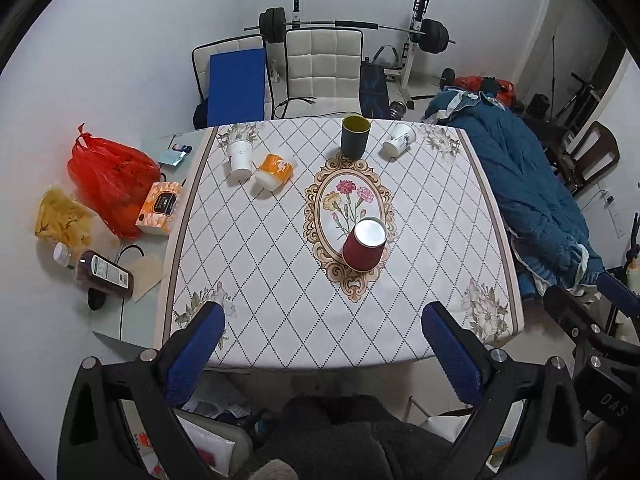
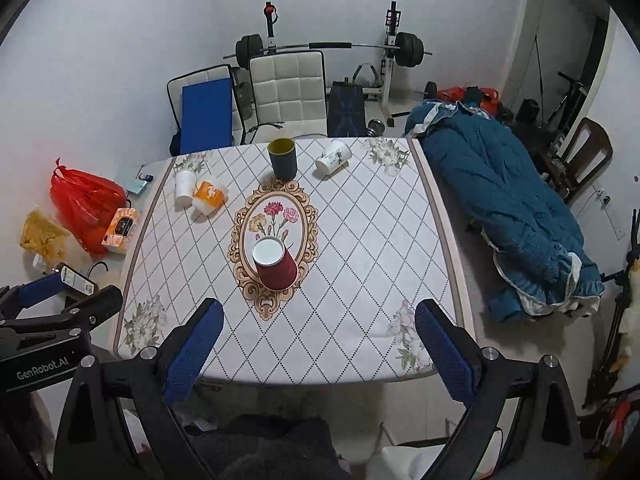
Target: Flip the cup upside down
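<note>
Red cup point(image 1: 363, 245): stands rim-down, white base up, on the flower oval point(image 1: 349, 216) of the tablecloth point(image 1: 256, 264), at that oval's 5 o'clock edge in the left wrist view; nothing touches it
Left gripper point(image 1: 323, 350): blue-padded fingers spread wide, nothing between them, held off the table's near edge with the red cup at about 12 o'clock ahead
Right gripper point(image 2: 317, 346): fingers equally wide apart and empty, red cup at roughly 11 o'clock from it
Dark cup point(image 1: 355, 137): upright, yellow inside, at the oval's 12 o'clock end
White printed cup point(image 1: 399, 141): lying on its side, at 3 o'clock of the dark cup, apart from it
Plain white cup point(image 1: 240, 156): rim-down near the far left corner
Orange cup point(image 1: 274, 171): tipped over, just beside the plain white cup, at its 4 o'clock
Writing: "GenRobot.AI" on the left gripper's body seen in the right wrist view; "DAS" on the right gripper's body in the left wrist view
Tissue box point(image 1: 159, 209): orange, dark label too small to read, at the tablecloth's 9 o'clock, next to a red plastic bag point(image 1: 108, 178)
Bottle point(image 1: 105, 274): lying flat, label print unreadable
</note>
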Tool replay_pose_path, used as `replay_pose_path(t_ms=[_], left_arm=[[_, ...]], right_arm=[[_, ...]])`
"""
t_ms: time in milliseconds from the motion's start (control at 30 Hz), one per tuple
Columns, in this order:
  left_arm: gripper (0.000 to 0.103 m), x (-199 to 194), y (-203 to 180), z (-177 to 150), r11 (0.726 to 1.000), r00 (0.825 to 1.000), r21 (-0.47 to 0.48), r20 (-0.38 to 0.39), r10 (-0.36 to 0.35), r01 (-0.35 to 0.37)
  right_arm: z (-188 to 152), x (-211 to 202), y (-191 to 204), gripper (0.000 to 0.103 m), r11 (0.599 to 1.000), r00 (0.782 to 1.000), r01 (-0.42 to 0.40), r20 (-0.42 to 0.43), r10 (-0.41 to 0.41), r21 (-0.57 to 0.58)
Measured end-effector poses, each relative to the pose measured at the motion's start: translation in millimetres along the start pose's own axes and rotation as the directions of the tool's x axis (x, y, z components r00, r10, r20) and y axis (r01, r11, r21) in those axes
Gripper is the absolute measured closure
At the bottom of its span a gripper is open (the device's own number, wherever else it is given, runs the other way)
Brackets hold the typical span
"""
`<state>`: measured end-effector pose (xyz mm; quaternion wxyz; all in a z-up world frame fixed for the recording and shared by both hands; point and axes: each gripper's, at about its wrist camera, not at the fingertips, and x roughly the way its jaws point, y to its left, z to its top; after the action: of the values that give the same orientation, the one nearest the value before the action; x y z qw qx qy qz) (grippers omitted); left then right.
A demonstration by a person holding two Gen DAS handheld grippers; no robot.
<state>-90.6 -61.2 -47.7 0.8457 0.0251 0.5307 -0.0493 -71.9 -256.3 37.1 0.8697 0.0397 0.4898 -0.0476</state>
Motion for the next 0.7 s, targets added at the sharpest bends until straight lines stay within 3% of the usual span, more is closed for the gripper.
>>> replay_pose_path(t_ms=[267, 700], left_arm=[[0.002, -18, -7, -2, 1.0, 1.0, 0.024, 0.009, 0.004, -0.004], [0.002, -24, -3, 0, 1.0, 0.999, -0.001, 0.027, 0.025, -0.025]], right_arm=[[4, -28, -2, 0.004, 1.0, 1.0, 0.004, 0.024, -0.004, 0.002], [11, -29, -4, 0.004, 1.0, 1.0, 0.003, 0.017, -0.003, -0.004]])
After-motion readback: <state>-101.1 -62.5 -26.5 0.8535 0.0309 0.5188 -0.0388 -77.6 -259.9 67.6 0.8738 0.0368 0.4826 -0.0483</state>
